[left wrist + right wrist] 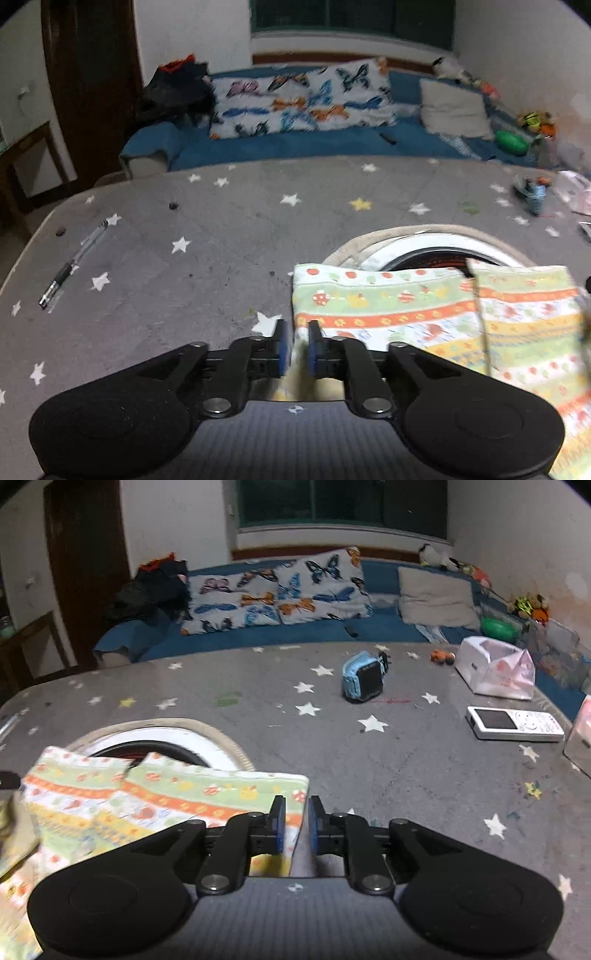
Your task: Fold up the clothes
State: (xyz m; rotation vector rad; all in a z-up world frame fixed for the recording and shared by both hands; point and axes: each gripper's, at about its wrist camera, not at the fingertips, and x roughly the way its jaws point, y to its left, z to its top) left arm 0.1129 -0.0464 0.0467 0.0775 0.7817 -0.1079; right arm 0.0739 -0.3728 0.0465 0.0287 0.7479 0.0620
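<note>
Left fingers (296,345) and right fingers (295,823), each slightly parted, straddle opposite edges of the striped cloth (406,314) without pinching it. The cloth lies between them on the table (221,240); a closing miss could rumple the fold.

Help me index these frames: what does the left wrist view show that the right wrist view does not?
Only the left wrist view shows the pen on the table's left side. Only the right wrist view shows the blue watch, the white handset and the white bag. Both show the striped patterned garment over a round white-rimmed item, the star-print tablecloth, and the butterfly pillows on the blue sofa.
</note>
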